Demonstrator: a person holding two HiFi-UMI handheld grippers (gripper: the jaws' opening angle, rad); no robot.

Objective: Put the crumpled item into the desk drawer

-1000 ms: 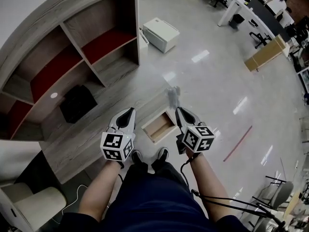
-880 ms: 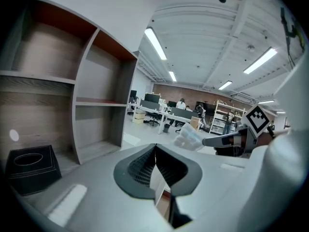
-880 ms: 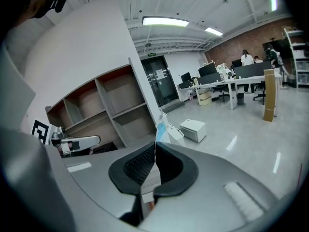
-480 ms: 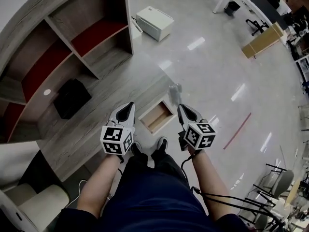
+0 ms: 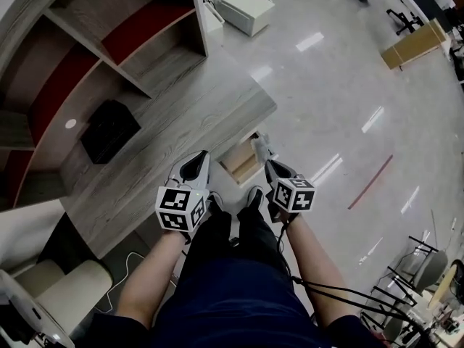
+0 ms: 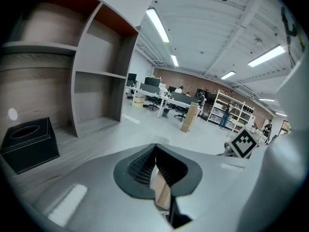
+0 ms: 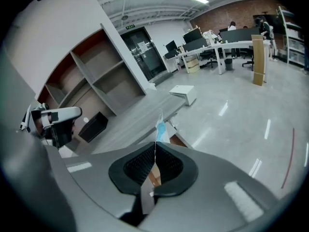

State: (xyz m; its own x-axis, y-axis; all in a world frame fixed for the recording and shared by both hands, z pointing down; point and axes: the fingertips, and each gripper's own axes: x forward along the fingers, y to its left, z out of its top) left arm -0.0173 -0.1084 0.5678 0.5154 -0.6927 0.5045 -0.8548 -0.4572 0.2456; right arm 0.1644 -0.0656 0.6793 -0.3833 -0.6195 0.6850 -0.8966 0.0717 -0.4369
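The crumpled item (image 5: 260, 146), a pale blue and white scrap, sticks out from the tips of my right gripper (image 5: 268, 164), which is shut on it. In the right gripper view the crumpled item (image 7: 161, 127) rises just past the closed right gripper (image 7: 155, 148). It hangs just above the right end of the open desk drawer (image 5: 237, 162), whose light wood inside shows. My left gripper (image 5: 193, 170) is over the desk's front edge, left of the drawer. In its own view the left gripper (image 6: 154, 148) has its jaws together with nothing in them.
A black box (image 5: 109, 130) stands on the grey wood desk top (image 5: 167, 133), in front of open shelves (image 5: 109, 46). A white box (image 5: 246, 6) sits on the glossy floor beyond. The person's legs and shoes are right below the drawer.
Both grippers have sunk toward the desk. The right one has brought the crumpled item down close over the open drawer; the left one has come down beside it.
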